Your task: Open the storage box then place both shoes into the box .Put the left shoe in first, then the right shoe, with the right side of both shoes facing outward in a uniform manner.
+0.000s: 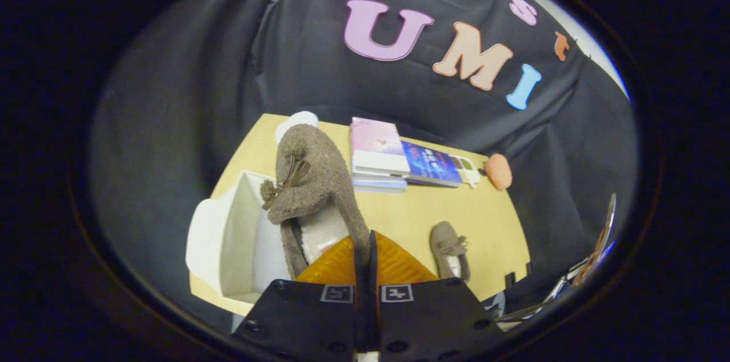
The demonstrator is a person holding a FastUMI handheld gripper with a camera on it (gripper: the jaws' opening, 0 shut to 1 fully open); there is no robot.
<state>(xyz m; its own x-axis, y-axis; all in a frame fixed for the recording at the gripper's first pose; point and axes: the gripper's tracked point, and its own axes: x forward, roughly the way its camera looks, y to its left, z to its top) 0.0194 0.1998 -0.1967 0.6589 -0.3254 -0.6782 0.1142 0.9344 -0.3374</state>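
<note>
No wording clear enough to read anywhere: faint pale lettering on the blue cover of the book [432,163] lying on the counter [410,214], too small and blurred to make out, and two square coded markers [396,293] without letters or numbers.

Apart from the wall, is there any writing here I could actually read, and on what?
None is legible.
Blue book cover: print, too blurred to read.
Pink book cover: nothing readable.
Tongs, shut on the brown shoe: two square coded markers, patterns rather than words.
</note>
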